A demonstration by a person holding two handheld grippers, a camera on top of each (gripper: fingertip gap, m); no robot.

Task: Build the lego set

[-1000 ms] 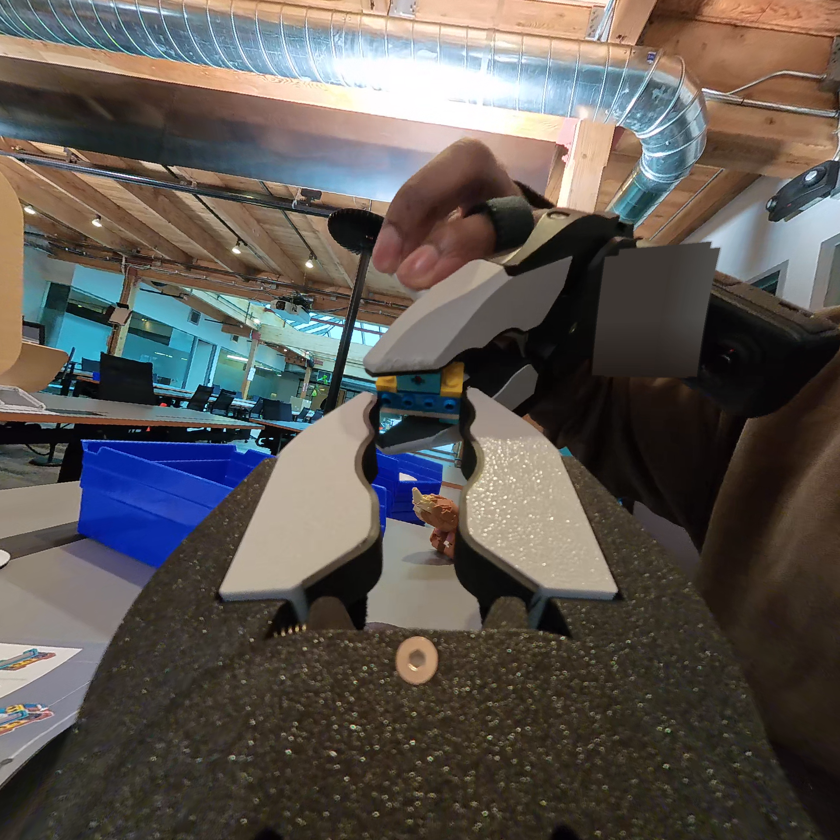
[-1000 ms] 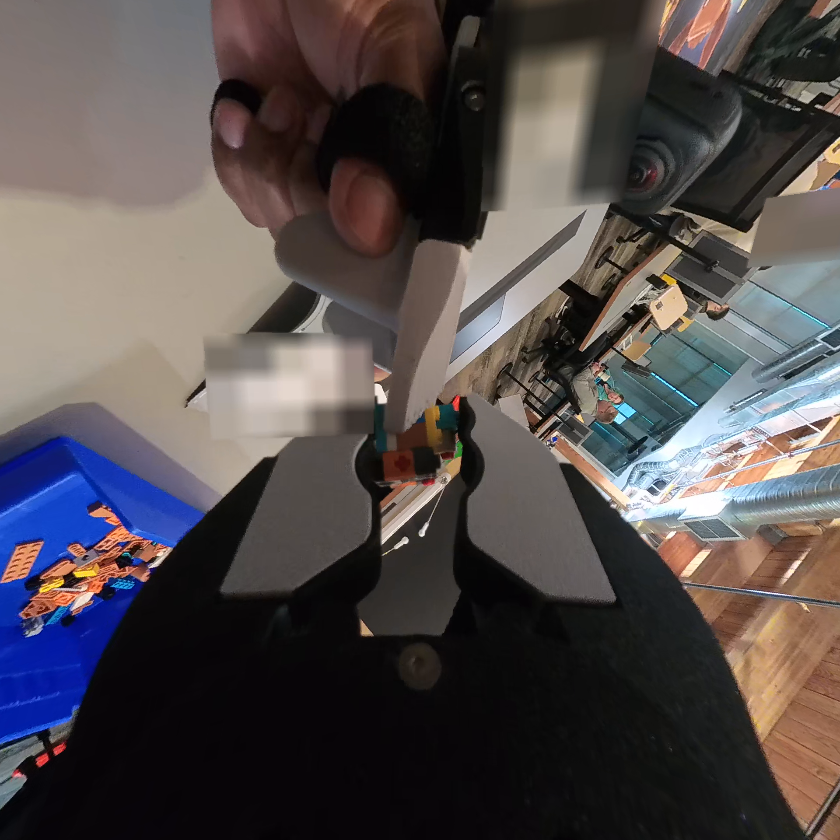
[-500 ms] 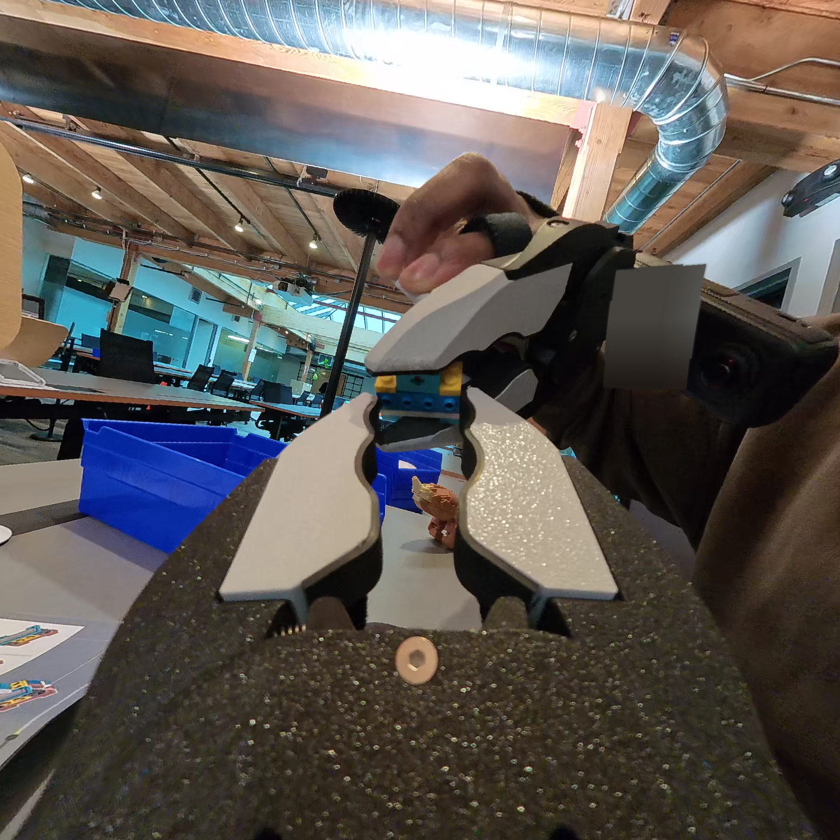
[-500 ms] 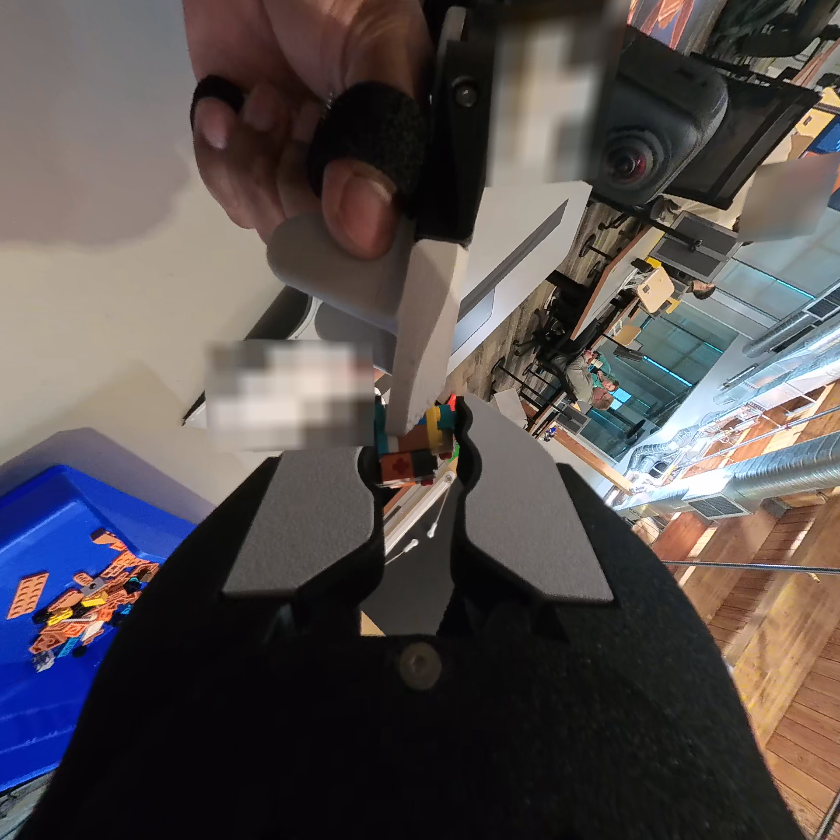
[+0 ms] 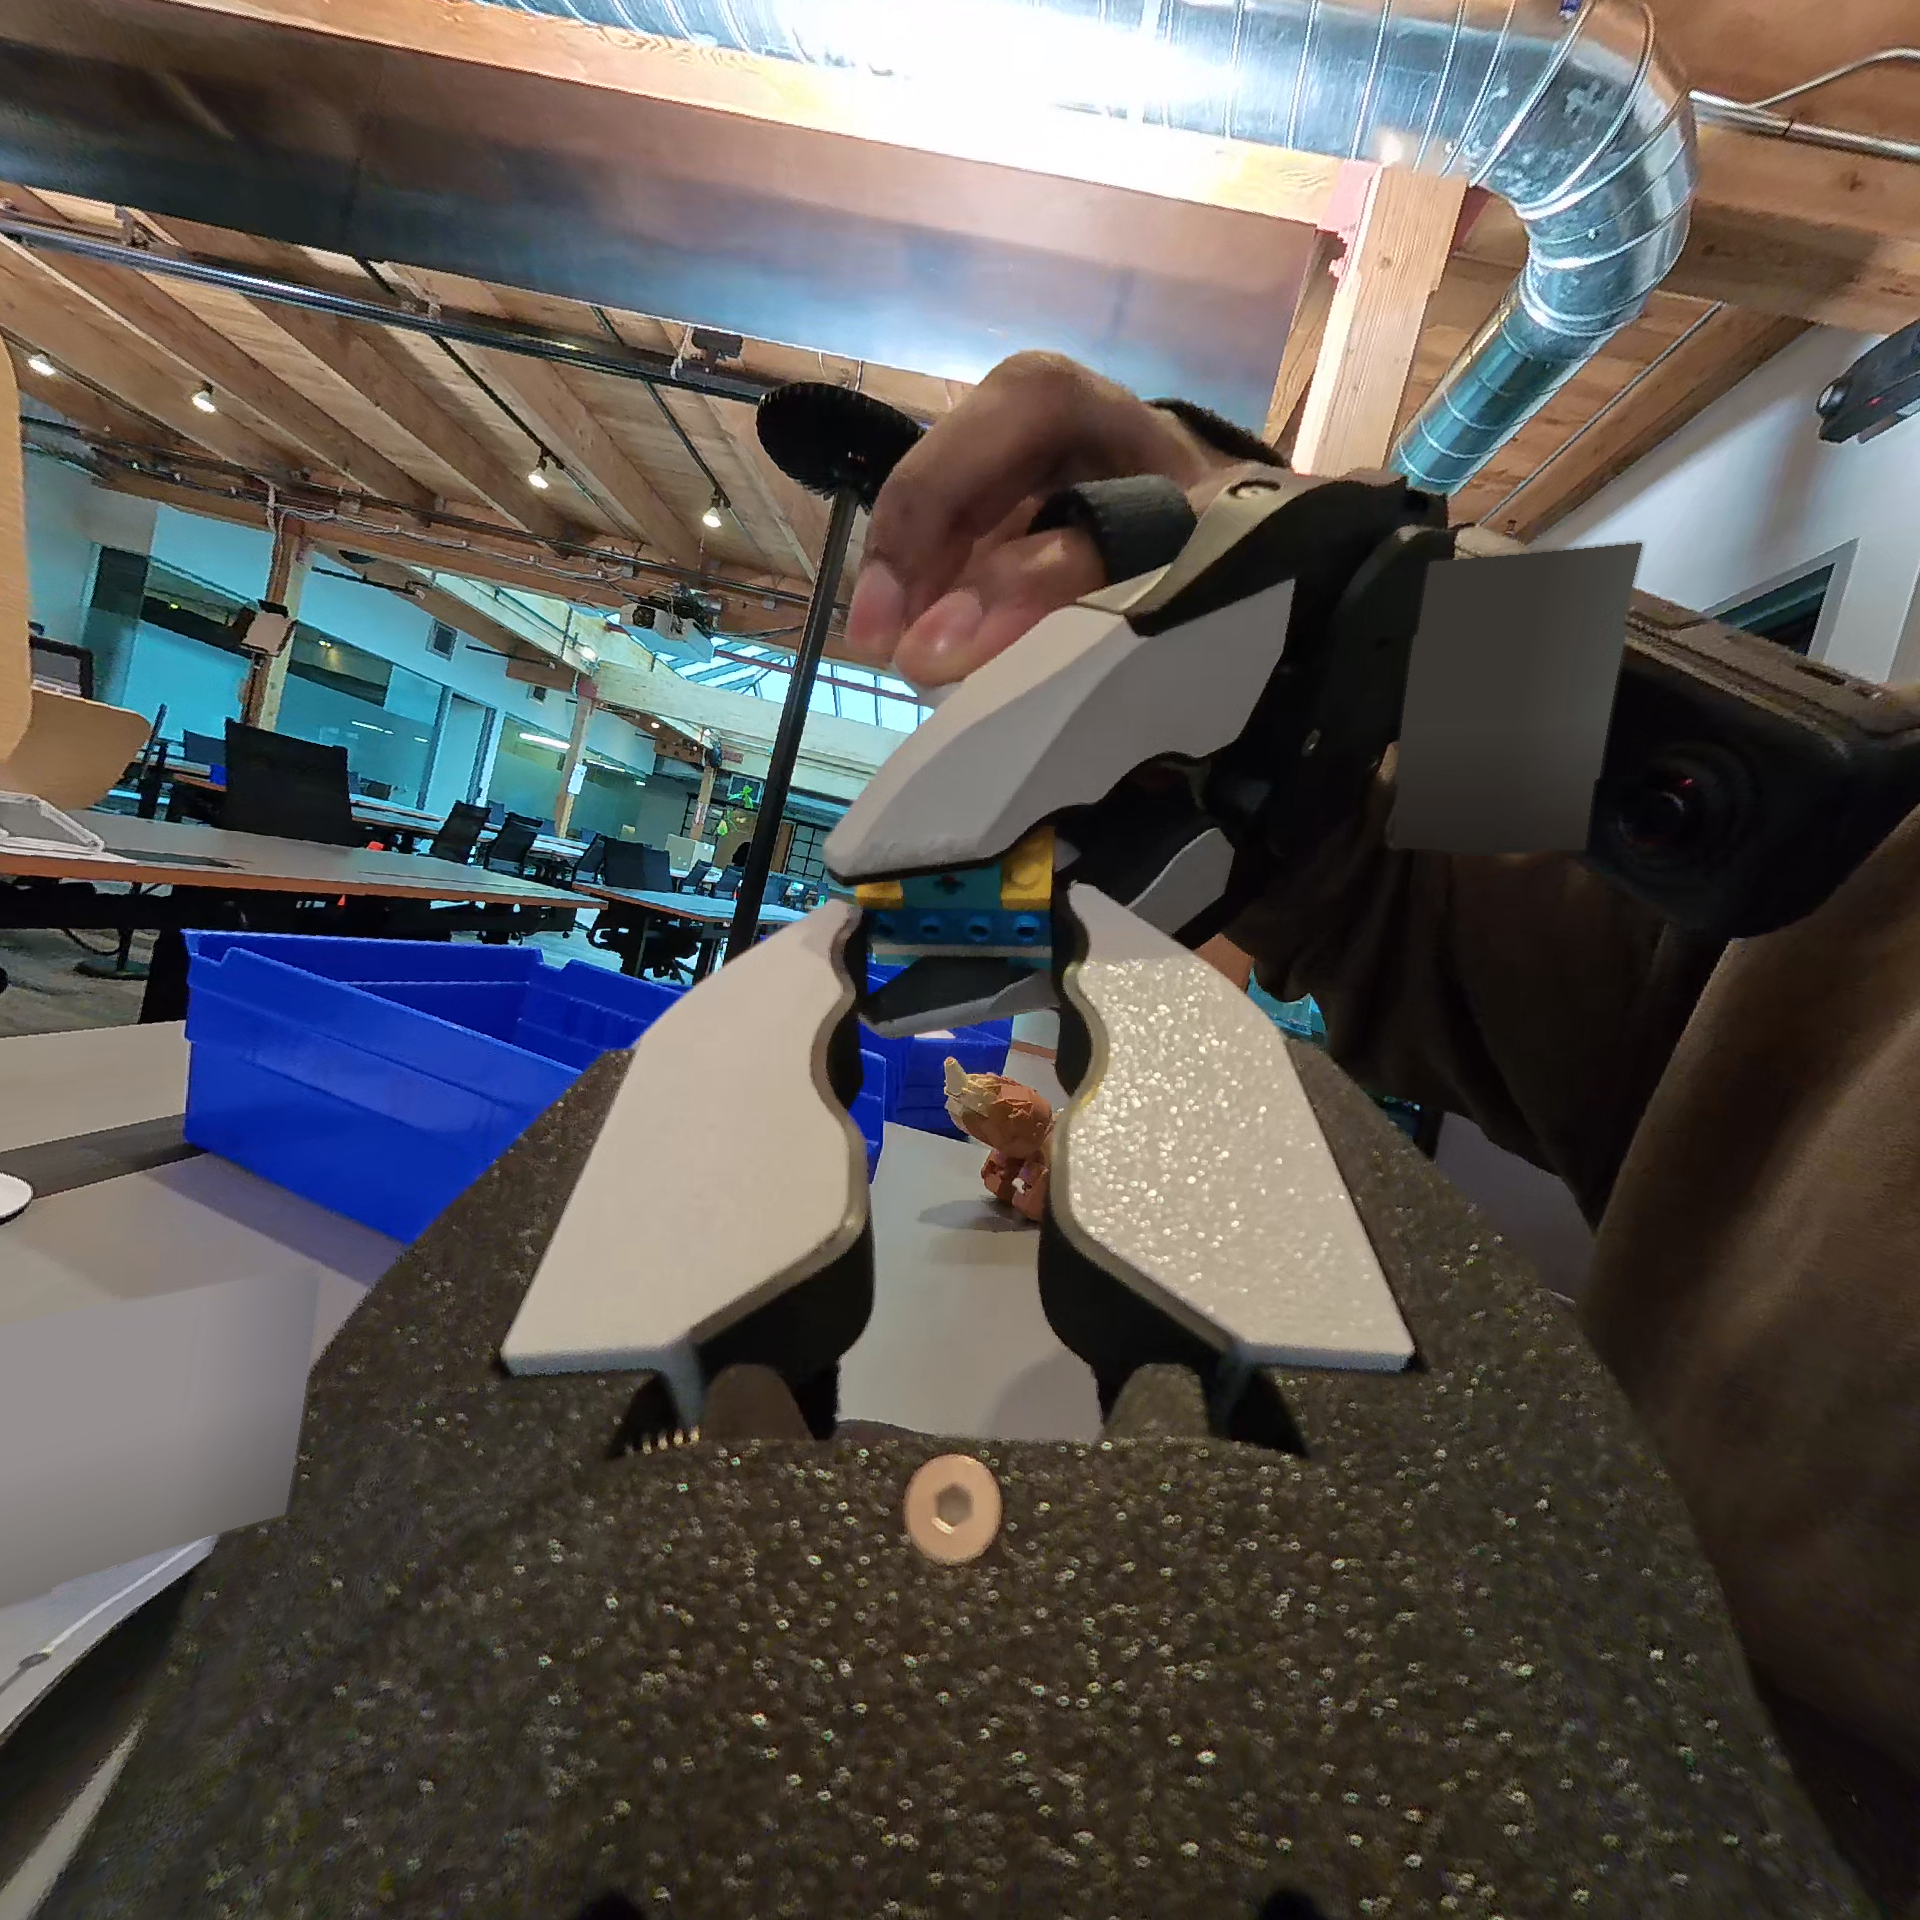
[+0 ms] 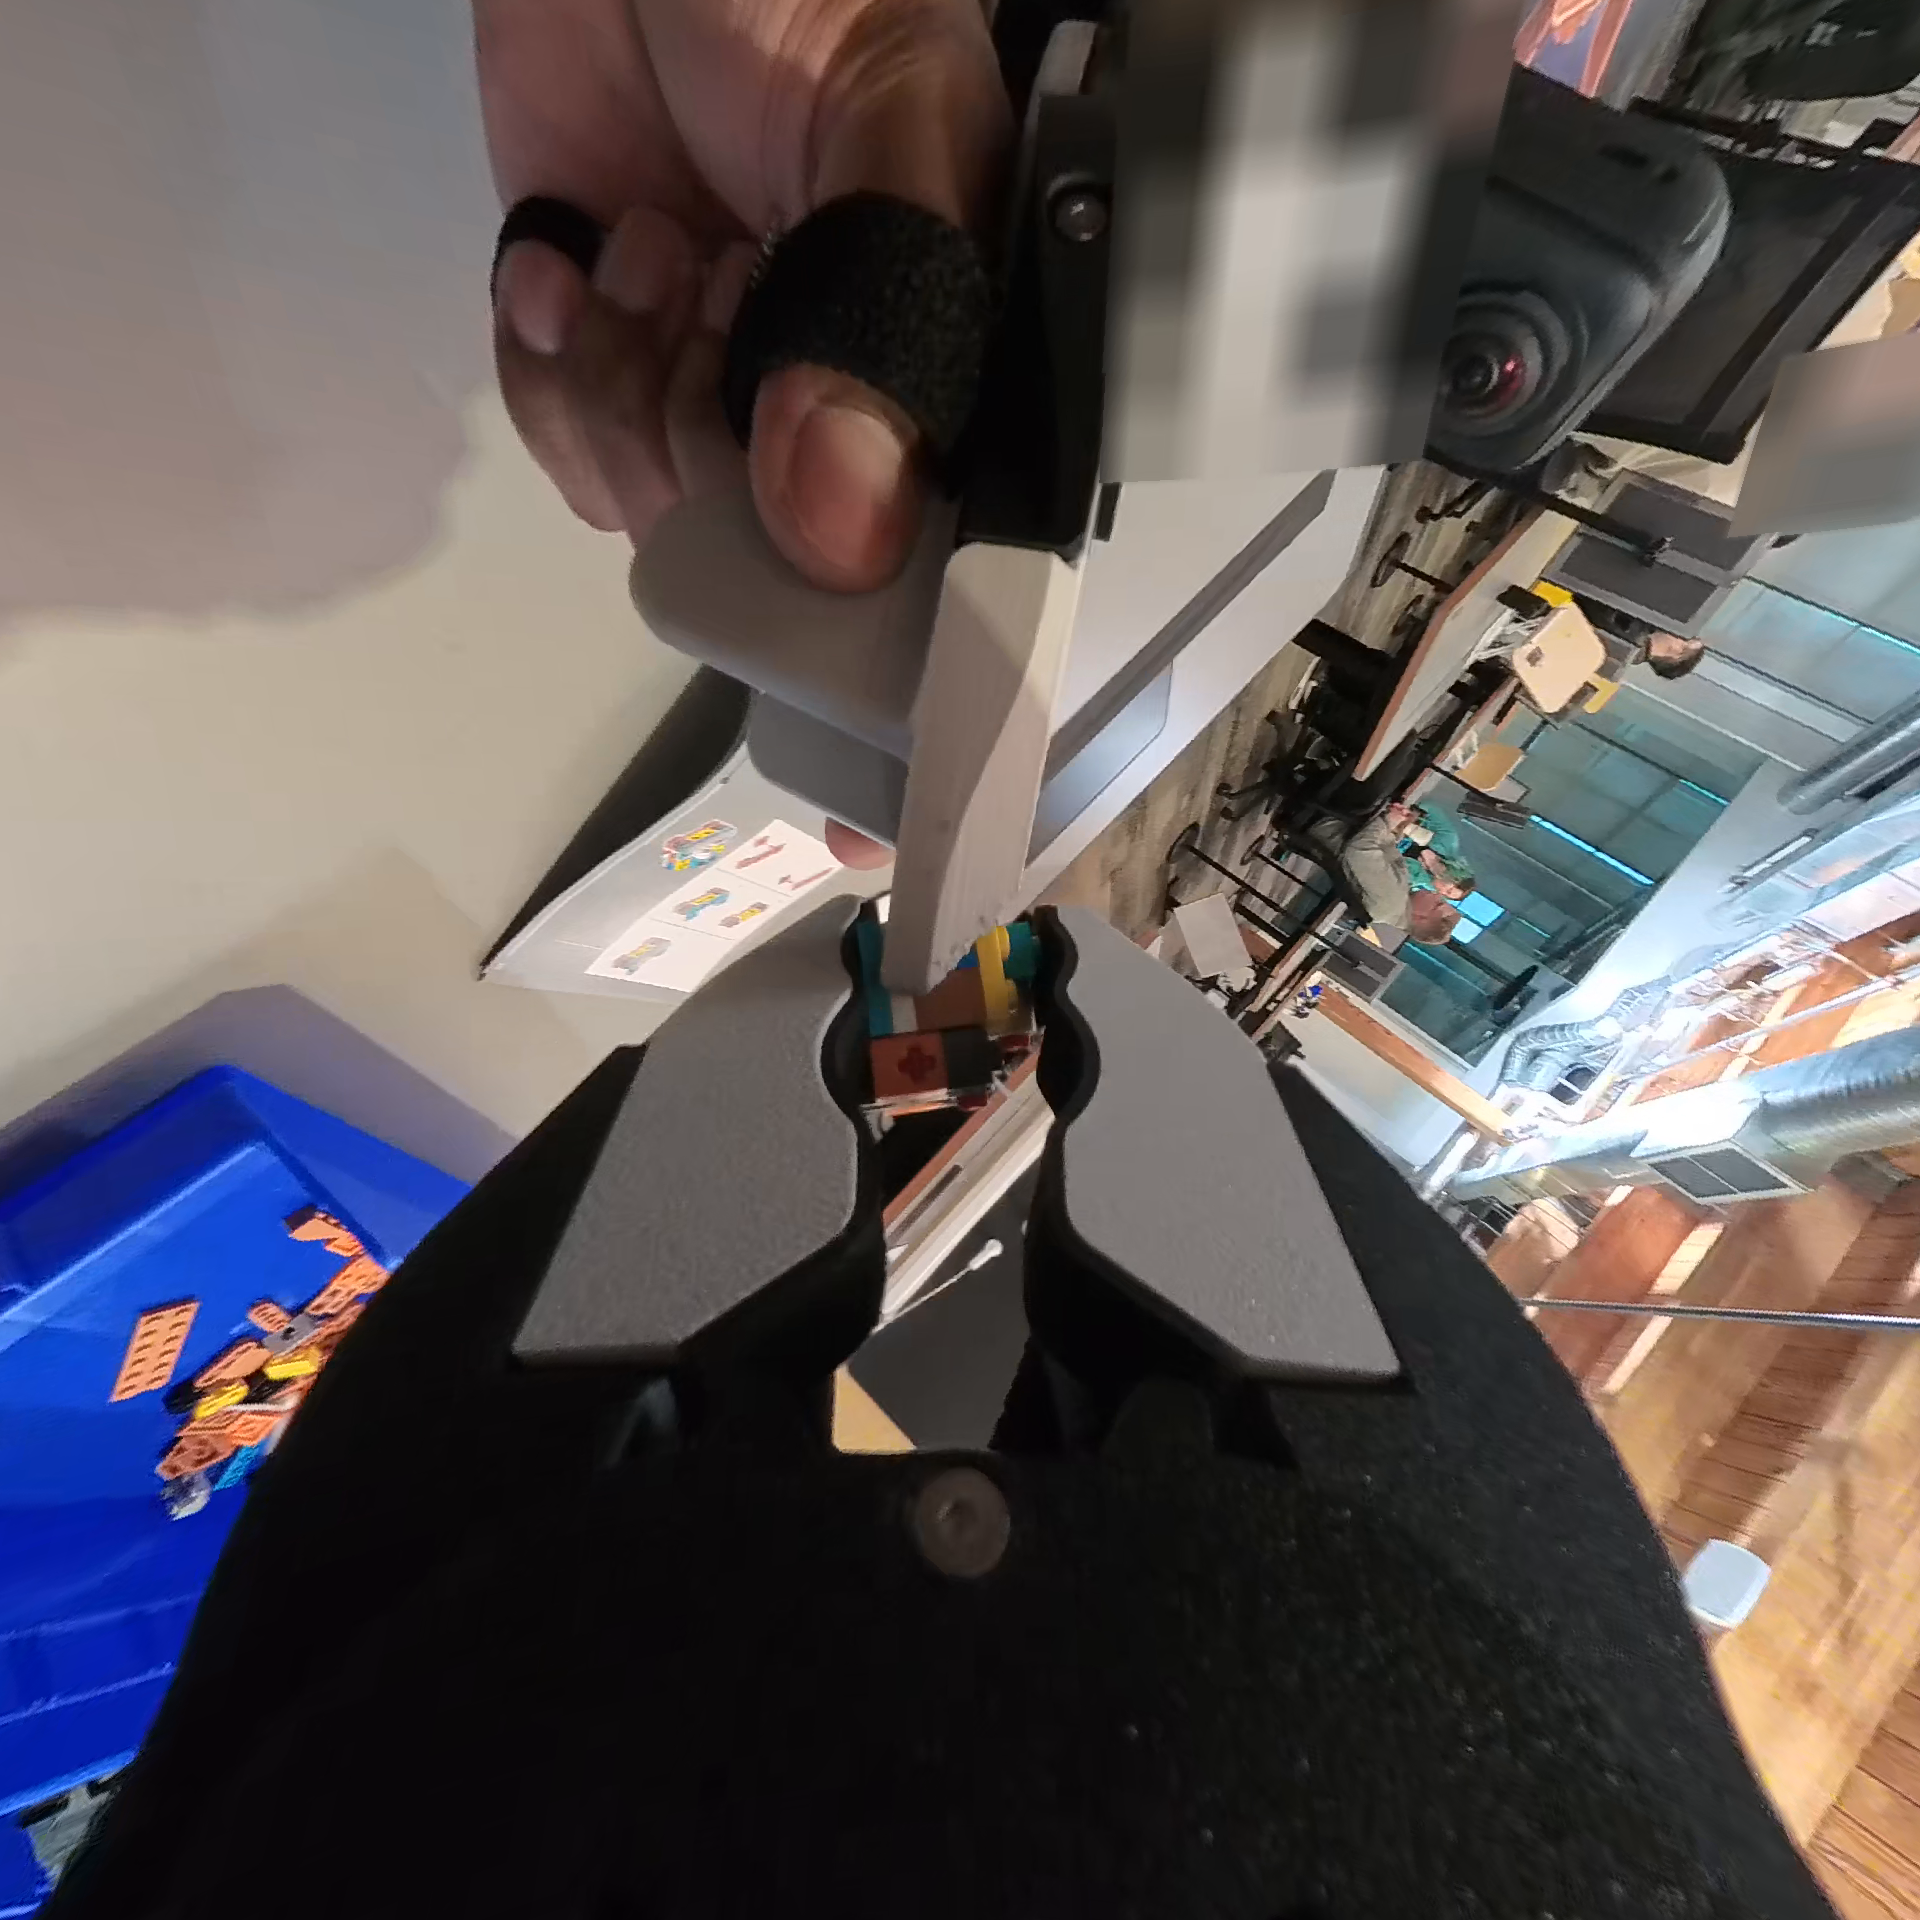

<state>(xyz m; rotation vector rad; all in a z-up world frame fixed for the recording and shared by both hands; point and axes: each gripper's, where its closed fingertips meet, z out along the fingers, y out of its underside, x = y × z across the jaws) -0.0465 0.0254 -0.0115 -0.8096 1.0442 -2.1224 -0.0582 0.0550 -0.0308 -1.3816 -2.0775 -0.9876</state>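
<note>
Left tool point(image 5: 956, 925) and right tool point(image 6: 951, 1023) both clamp one small lego assembly point(image 5: 961, 914) held aloft above the table point(image 5: 156, 1247).

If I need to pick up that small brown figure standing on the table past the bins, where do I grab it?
Grip the brown figure across its narrow lower body, coming from above with the tool fingers on its two sides. It stands upright and alone on the grey table, beside the blue bins; its head looks wider.
</note>
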